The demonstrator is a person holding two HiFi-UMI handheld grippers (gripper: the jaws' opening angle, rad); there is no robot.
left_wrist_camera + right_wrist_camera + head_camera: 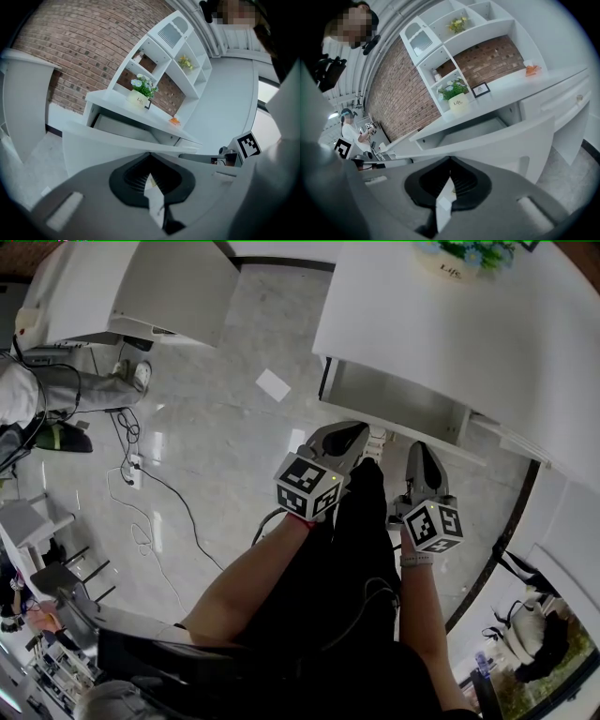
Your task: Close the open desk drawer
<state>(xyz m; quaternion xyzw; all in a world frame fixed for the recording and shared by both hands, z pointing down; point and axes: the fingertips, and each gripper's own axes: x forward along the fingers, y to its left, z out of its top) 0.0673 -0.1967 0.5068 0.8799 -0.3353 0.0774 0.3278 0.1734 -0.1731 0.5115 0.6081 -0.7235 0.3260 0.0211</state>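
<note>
The white desk (450, 324) stands at the upper right, and its drawer (389, 397) is pulled out toward me, empty inside. My left gripper (359, 430) hovers just short of the drawer's front panel, jaws shut on nothing. My right gripper (419, 450) is beside it, also shut, a little nearer to me. In the left gripper view the shut left gripper (150, 154) faces the drawer front (103, 150). The right gripper (449, 159) looks over the drawer's front panel (506, 143) into the open drawer (480, 130).
A potted plant (461, 257) sits on the desk top. White shelves (450, 42) stand against a brick wall. On the floor lie a paper sheet (273, 383) and cables (141, 486). Another white desk (141, 287) is at the upper left. My legs are below the grippers.
</note>
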